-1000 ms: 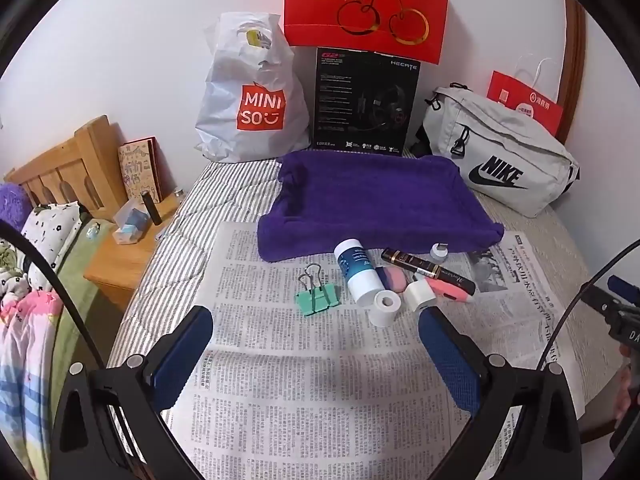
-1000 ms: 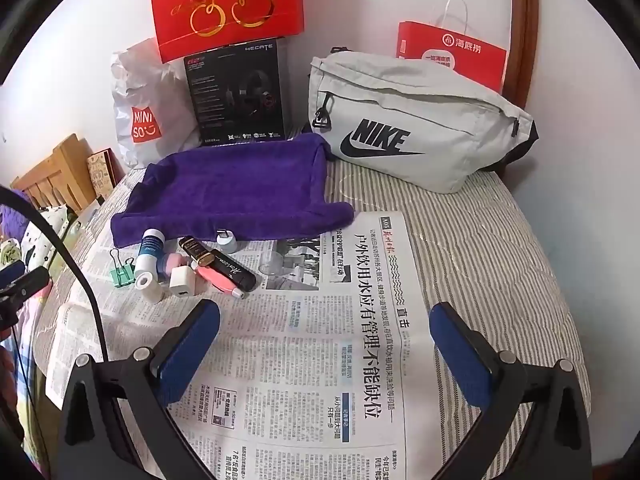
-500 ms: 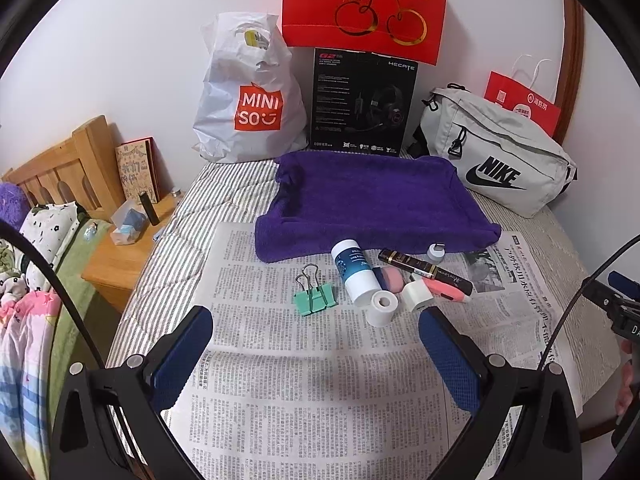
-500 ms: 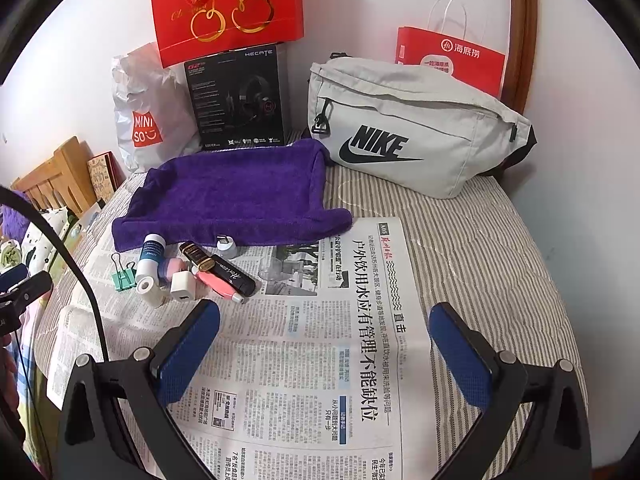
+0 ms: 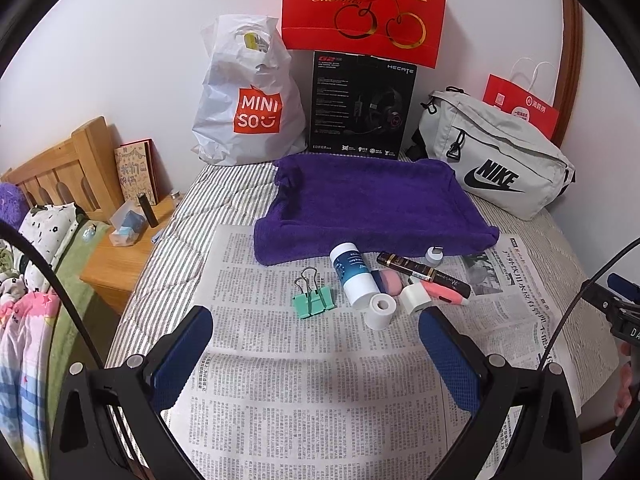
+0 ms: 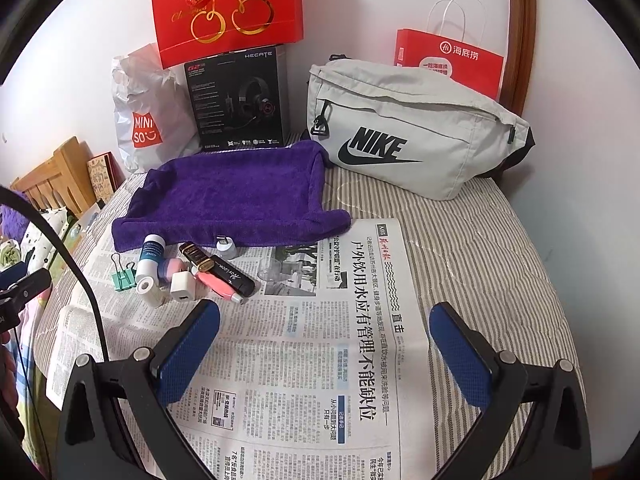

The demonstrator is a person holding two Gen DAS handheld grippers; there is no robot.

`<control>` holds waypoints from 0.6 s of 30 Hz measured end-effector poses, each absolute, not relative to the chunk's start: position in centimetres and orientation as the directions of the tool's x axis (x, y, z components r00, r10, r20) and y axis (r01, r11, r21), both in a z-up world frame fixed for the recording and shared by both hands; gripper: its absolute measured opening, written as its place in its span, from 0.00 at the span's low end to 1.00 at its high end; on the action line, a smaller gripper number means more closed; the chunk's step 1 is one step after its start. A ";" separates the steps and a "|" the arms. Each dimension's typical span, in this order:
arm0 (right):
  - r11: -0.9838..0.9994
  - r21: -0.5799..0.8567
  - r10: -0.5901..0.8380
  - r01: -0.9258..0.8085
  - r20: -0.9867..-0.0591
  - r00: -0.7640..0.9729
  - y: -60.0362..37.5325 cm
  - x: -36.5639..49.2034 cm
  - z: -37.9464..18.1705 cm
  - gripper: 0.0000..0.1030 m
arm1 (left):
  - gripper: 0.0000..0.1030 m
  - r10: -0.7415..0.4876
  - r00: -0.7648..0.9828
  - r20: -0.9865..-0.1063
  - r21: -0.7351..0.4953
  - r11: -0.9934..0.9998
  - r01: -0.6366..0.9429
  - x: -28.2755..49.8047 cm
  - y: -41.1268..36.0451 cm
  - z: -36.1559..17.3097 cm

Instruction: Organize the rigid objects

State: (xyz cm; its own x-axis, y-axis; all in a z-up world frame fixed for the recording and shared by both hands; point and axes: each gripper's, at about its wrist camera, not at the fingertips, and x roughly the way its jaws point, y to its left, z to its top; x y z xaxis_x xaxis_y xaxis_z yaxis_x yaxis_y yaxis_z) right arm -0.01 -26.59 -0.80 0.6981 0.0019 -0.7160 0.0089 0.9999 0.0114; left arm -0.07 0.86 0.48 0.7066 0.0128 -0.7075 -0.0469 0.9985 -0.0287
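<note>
A: Left wrist view first. Left gripper (image 5: 316,332) hovering over the newspaper (image 5: 304,392), fingers wide apart, holding nothing.

B: Just beyond: green binder clip (image 5: 313,299), white-and-blue bottle (image 5: 353,276) lying flat, white tape roll (image 5: 380,311) touching its end, white charger cube (image 5: 416,298), black tube (image 5: 424,272), pink pen (image 5: 445,293). All bunched at the purple towel (image 5: 372,204) front edge.

A: Over to the right wrist view. Right gripper (image 6: 324,336) likewise spread wide and empty, above bare newsprint.

B: Same cluster far left here, bottle (image 6: 149,261) beside the clip (image 6: 124,278), well apart from those fingers (image 6: 188,354). Grey Nike bag (image 6: 408,128) at the back of the striped bed (image 6: 480,248).
</note>
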 end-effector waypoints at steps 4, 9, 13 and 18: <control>1.000 0.011 0.001 0.010 -0.716 0.698 -26.6 -0.1 -0.8 1.00 | 1.00 0.010 0.706 -0.708 -0.027 0.999 -0.040 -0.1 0.7 0.5; 1.000 0.006 -0.001 0.008 -0.712 0.702 -26.5 -0.2 -0.6 1.00 | 1.00 0.011 0.708 -0.706 -0.023 0.999 -0.038 -0.1 0.6 0.5; 1.000 0.008 -0.002 0.011 -0.710 0.704 -26.5 -0.1 -0.5 1.00 | 1.00 0.012 0.708 -0.706 -0.021 0.999 -0.038 0.0 0.6 0.5; 1.000 0.007 -0.004 0.013 -0.711 0.703 -26.5 -0.1 -0.6 1.00 | 1.00 0.014 0.710 -0.704 -0.019 0.999 -0.038 0.0 0.6 0.5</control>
